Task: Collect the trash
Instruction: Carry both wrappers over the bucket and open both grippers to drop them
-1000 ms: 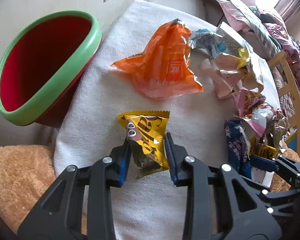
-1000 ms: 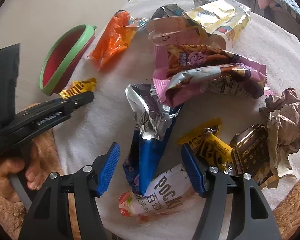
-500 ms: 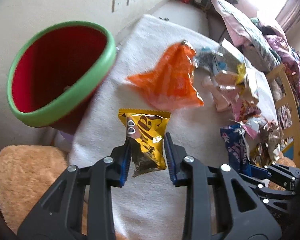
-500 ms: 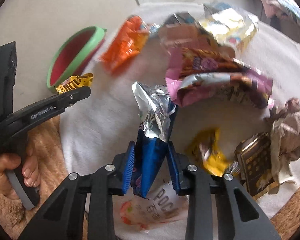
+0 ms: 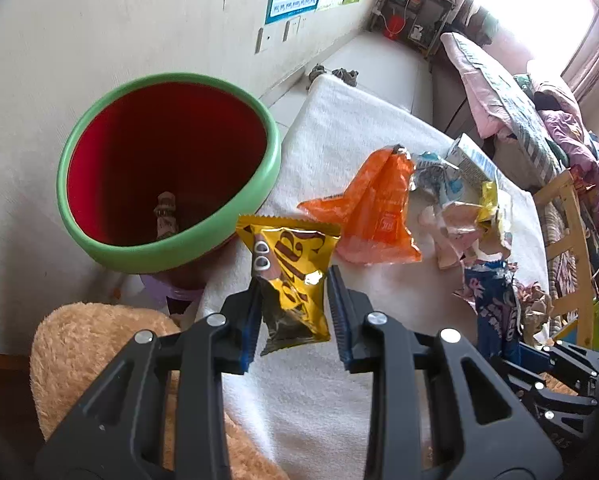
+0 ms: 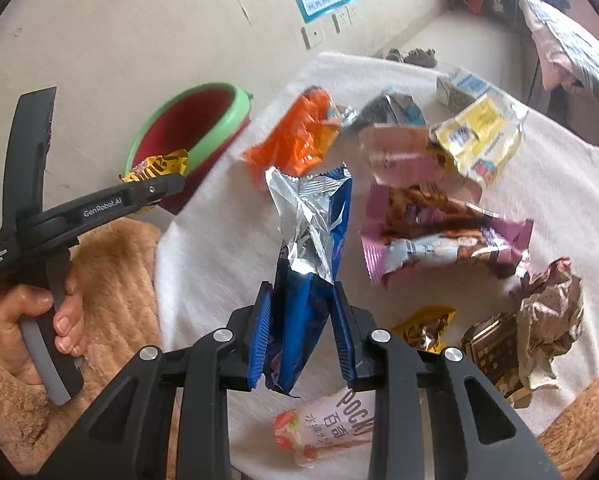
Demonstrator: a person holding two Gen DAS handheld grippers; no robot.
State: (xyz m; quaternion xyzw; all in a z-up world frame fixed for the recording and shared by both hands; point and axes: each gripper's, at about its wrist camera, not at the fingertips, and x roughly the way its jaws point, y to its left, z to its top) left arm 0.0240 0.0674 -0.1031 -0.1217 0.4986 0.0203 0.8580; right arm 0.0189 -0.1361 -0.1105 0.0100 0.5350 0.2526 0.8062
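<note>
White towel-covered worktop (image 5: 339, 128) strewn with wrappers, red bin with green rim (image 5: 167, 172) at its edge. Left gripper (image 5: 293, 312) clamps yellow snack packet (image 5: 295, 280), lifted near bin. Right gripper (image 6: 301, 336), jaws just closed, pinches blue foil bag (image 6: 311, 256) above worktop.

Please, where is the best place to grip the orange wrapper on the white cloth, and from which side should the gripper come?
Probably the orange wrapper is best gripped at its raised middle fold, coming from above. There the film puckers up off the white cloth; the flat edges offer little to pinch.
</note>
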